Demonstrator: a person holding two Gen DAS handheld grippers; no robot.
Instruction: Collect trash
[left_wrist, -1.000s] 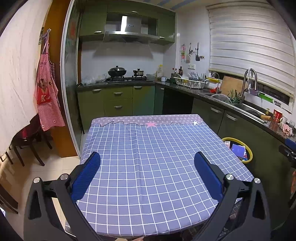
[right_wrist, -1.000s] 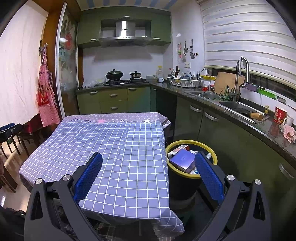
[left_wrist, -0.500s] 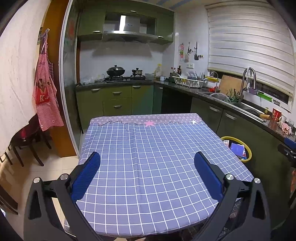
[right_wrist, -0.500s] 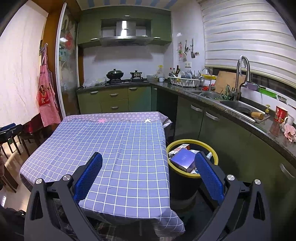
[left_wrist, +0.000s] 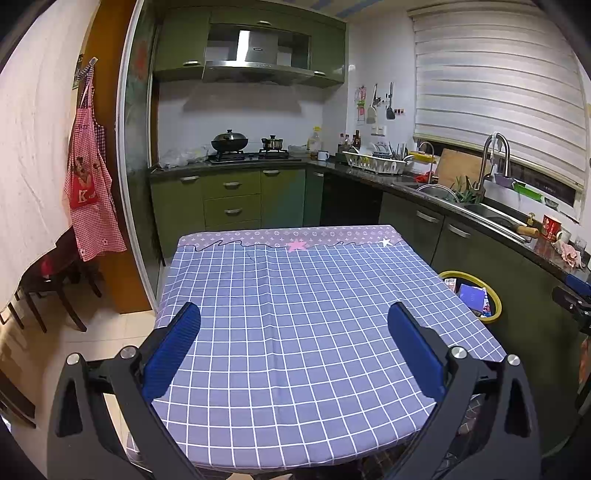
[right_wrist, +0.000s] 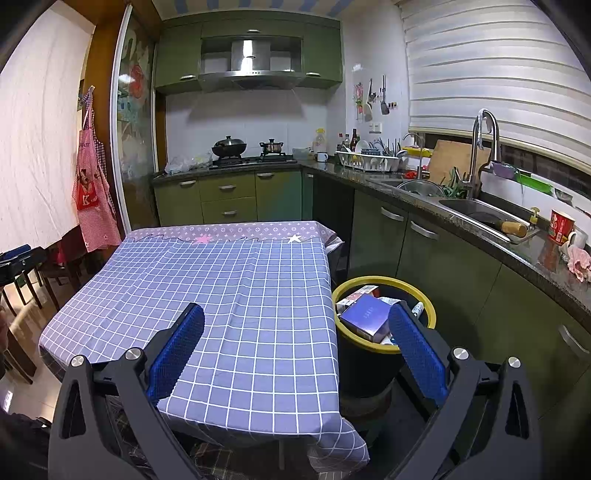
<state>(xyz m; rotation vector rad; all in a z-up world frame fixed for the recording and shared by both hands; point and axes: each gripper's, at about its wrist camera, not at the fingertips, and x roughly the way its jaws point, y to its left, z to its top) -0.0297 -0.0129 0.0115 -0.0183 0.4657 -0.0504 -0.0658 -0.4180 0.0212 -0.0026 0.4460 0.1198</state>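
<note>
1. We hold the left gripper (left_wrist: 293, 325) above the near edge of the table (left_wrist: 295, 295), fingers spread wide with nothing between them. The right gripper (right_wrist: 295, 325) hangs over the table's near right corner, likewise spread and empty.
2. The task's thing is the trash, and what we can see of it sits in the yellow-rimmed bin (right_wrist: 384, 291) on the floor just beside the table's right edge: a purple box (right_wrist: 364, 317) on top, with other cartons (right_wrist: 356, 293) under and around it.
3. The checked tablecloth (right_wrist: 221, 280) shows no loose item from either wrist view, so we judge the collecting to be at or near its end.
4. To finish well, we should look along the far edge and the left edge of the table before calling it done, since the fisheye views squeeze those parts.
5. The floor under the cloth's hanging corners is hidden from us; a fallen piece could lie there.
6. If we must press the load down, we should come from above the bin's rim, because the purple box rides high and could tip out.
</note>
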